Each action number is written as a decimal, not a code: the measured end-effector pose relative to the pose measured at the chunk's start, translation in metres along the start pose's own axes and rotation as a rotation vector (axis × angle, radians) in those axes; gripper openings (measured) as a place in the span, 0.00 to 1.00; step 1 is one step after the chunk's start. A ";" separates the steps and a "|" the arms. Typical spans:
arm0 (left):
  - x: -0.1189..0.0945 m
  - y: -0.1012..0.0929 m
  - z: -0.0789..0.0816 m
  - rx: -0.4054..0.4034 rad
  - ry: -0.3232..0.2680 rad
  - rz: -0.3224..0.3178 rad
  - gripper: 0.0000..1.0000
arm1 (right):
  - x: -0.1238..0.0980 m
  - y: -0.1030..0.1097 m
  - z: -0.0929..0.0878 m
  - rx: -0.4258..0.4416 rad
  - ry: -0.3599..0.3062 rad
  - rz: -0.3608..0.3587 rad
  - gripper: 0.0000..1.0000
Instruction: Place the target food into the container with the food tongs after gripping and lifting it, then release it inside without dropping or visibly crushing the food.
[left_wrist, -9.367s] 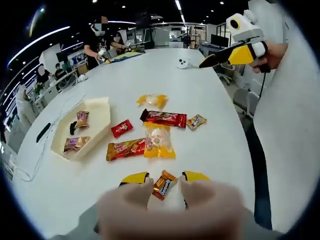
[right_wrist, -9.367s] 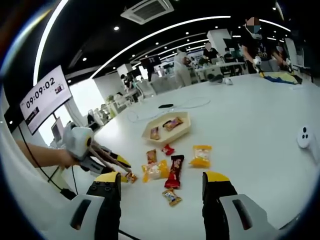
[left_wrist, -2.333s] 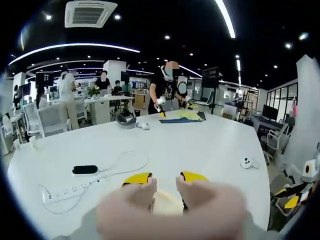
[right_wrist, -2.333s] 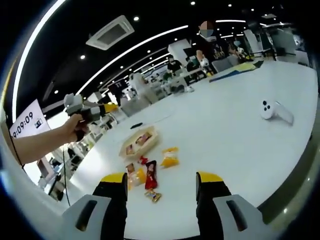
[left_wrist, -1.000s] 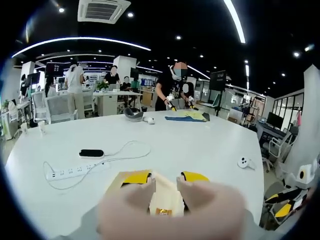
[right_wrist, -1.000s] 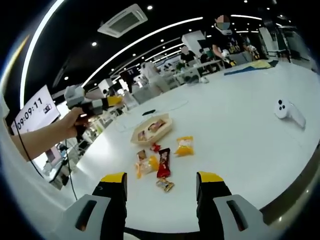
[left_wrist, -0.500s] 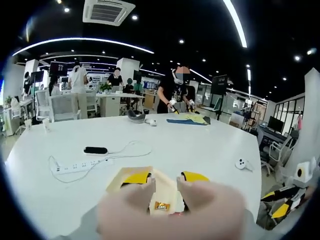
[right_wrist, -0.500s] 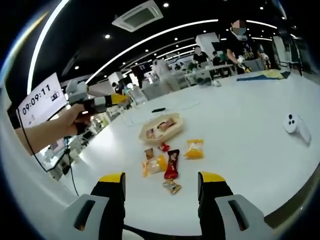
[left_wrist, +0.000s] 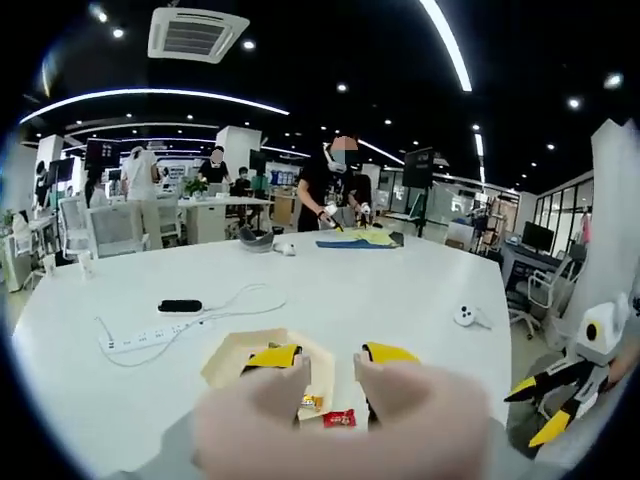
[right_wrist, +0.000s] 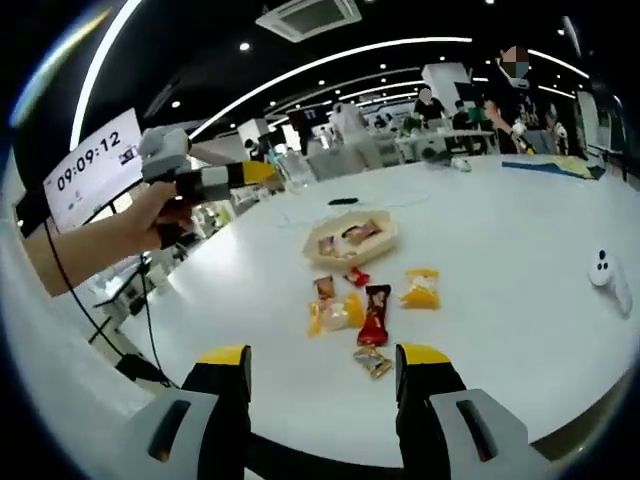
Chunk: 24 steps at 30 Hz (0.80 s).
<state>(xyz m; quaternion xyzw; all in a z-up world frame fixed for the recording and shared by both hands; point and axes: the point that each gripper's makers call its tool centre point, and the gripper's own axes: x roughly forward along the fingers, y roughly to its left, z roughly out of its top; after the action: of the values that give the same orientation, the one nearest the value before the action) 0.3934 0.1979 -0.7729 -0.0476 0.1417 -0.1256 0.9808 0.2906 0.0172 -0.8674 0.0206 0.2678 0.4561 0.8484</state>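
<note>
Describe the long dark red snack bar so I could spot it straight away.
On the big white table, find the cream tray, then the loose snacks below it. The dark red bar wrapper lies between the yellow packet and yellow-orange pouch, the longest and darkest there.

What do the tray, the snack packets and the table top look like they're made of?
Tray: looks like pale moulded pulp or paperboard, matte beige with upturned edges, though I can't be certain. Snack packets: thin plastic film, glossy, printed, with crimped ends. Table top: smooth white laminate or similar coated board, with a soft sheen from the ceiling lights.
</note>
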 end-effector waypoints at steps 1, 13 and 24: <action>0.000 -0.001 -0.002 0.003 0.002 0.001 0.23 | 0.002 0.001 0.000 0.000 0.001 -0.004 0.59; -0.014 0.005 0.002 -0.082 -0.034 0.069 0.23 | 0.018 -0.022 0.025 0.009 -0.042 -0.021 0.59; -0.012 -0.012 -0.004 -0.130 -0.037 0.070 0.24 | 0.032 -0.024 0.043 -0.035 -0.049 0.053 0.59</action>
<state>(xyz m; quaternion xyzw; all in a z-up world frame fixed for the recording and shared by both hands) 0.3781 0.1895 -0.7718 -0.1084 0.1328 -0.0808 0.9819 0.3428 0.0374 -0.8513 0.0243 0.2382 0.4825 0.8425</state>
